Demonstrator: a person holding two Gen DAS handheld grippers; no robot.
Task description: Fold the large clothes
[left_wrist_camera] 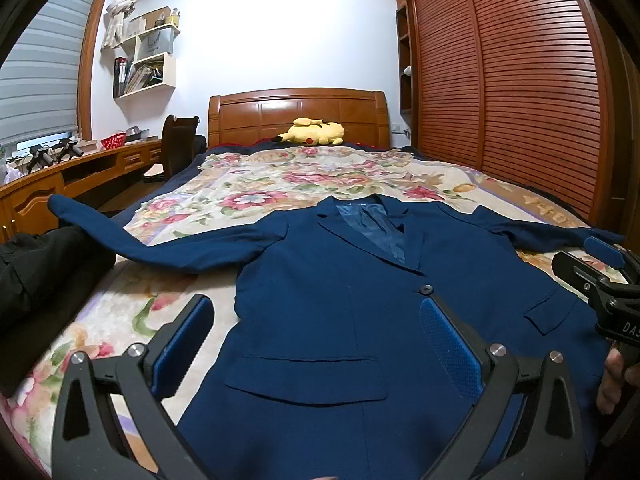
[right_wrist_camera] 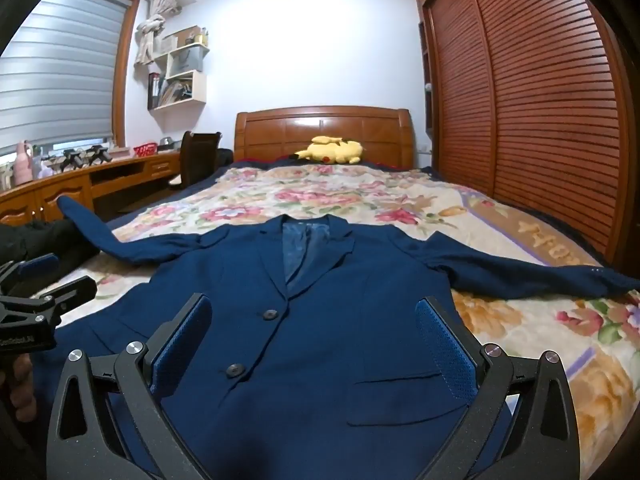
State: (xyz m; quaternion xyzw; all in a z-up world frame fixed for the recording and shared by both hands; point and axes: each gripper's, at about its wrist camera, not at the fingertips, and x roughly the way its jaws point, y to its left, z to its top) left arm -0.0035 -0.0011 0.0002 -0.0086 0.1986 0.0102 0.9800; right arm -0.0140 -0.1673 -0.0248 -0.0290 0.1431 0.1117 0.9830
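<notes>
Item: navy suit jacket [left_wrist_camera: 340,320], face up on the floral bedspread [left_wrist_camera: 280,176], buttoned, collar toward the headboard [left_wrist_camera: 298,114], both sleeves spread sideways. Left sleeve [left_wrist_camera: 120,236] ran toward a black garment [left_wrist_camera: 40,272] at the bed's edge.

Left gripper [left_wrist_camera: 316,344]: I held it released, jaws wide, nothing between them, over the lower front.

Right gripper [right_wrist_camera: 312,344]: likewise released and empty.

Step, as I judged: folding not begun. Next move called for pinching a sleeve cuff and carrying it across the chest.

"DAS" on right hand-held gripper [left_wrist_camera: 616,280]
</notes>
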